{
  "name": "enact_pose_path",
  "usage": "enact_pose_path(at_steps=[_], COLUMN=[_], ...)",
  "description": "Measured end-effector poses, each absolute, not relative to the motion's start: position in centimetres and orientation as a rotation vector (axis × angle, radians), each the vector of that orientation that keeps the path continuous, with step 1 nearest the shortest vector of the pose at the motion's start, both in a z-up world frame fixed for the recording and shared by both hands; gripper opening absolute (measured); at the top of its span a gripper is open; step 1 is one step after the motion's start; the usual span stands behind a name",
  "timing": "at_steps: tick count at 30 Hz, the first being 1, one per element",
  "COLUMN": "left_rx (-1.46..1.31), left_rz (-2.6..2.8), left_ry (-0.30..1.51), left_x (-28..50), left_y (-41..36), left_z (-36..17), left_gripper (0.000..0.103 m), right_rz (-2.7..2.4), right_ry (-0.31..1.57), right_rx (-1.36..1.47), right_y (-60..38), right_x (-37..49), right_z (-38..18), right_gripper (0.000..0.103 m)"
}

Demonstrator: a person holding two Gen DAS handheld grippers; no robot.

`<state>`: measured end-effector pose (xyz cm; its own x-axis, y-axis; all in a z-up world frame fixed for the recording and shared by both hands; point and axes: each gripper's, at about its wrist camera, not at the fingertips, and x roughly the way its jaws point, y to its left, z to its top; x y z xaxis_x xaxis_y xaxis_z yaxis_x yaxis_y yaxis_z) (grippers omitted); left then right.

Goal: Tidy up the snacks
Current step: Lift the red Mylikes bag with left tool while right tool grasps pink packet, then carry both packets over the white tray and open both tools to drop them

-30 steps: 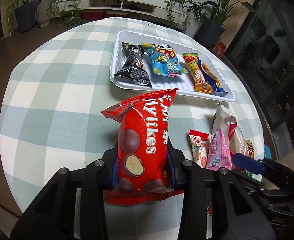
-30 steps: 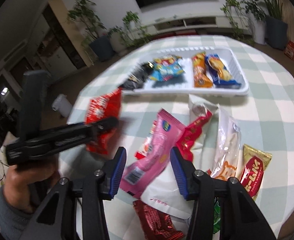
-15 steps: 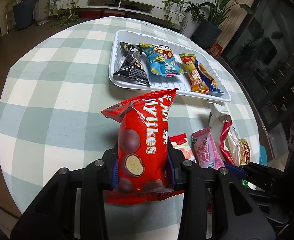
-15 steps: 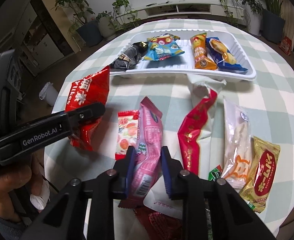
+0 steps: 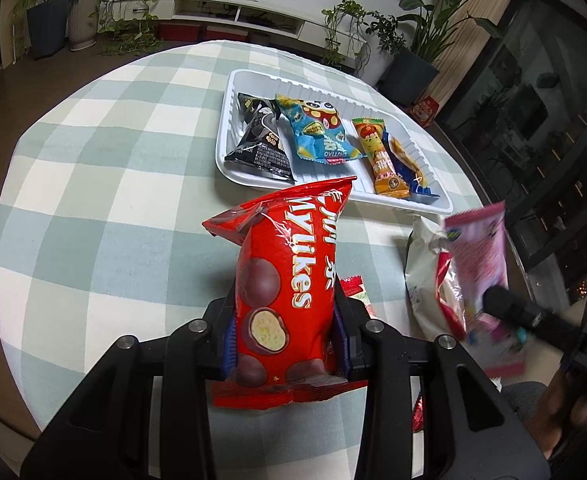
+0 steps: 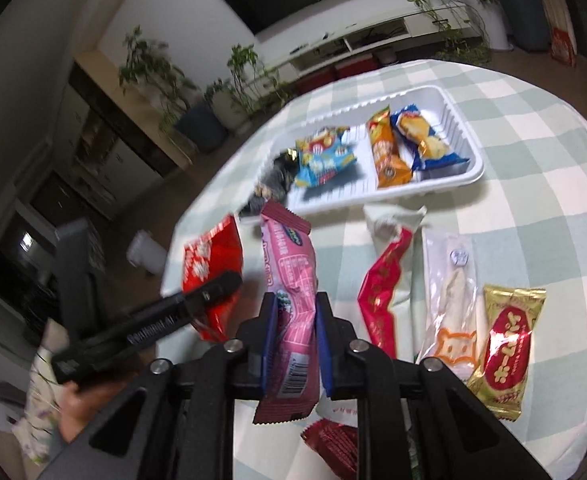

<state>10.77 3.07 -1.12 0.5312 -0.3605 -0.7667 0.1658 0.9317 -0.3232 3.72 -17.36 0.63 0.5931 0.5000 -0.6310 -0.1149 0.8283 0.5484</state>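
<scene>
**Both grippers loaded, tray half full**

Fingers of the right gripper are closing on the pink packet, which sticks out toward 12 o'clock; gripped low, the slick wrapper could slide free. Similarly, the left gripper clamps the red Mylikes bag upright. At 12 o'clock lies the white tray, where the bulky bag could shove packets already there.

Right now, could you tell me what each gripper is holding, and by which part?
The left gripper clamps the red Mylikes bag near its bottom end. The right gripper's jaws are closing on the pink snack packet, near its barcode end.
</scene>
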Motion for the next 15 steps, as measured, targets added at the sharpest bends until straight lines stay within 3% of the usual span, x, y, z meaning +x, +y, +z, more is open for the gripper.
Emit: enact_pose_path(at_steps=[15], left_rx=[-0.324], left_rz=[-0.331], left_ry=[0.835], left_x=[13.3], left_y=[5.6], left_z=[4.5], left_gripper=[0.034], right_rz=[0.253], right_ry=[0.624], right_rx=[0.634], right_y=[-26.8], right_x=[11.7], right_z=[8.0], right_gripper=[0.02])
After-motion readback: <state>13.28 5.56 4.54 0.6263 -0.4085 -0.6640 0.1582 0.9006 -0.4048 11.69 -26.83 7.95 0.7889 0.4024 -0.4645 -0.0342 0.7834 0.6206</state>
